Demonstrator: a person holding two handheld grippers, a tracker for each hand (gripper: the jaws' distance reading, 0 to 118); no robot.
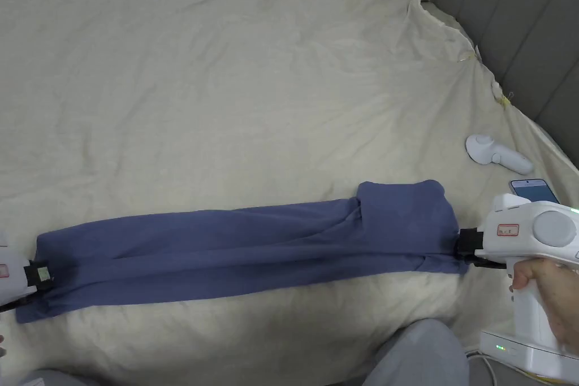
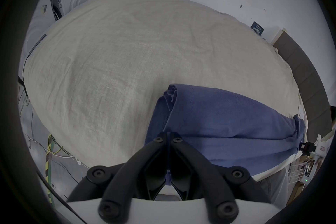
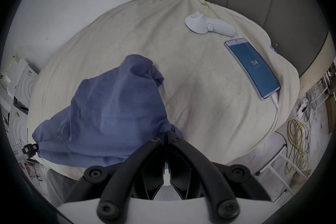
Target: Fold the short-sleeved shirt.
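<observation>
In the head view the left gripper point(image 1: 40, 275) sits at the lower left edge of the frame, its white body mostly cut off, black jaws pointing right and closed together. The right gripper point(image 1: 462, 247) sits at the lower right, its white body level, jaws pointing left and pinched together. A hand point(image 1: 545, 291) wraps the grip below that body, at the right edge. In the left gripper view the black jaws meet at lower centre, blue cloth pressed between them. In the right gripper view the jaws likewise meet at lower centre, clamping blue cloth.
</observation>
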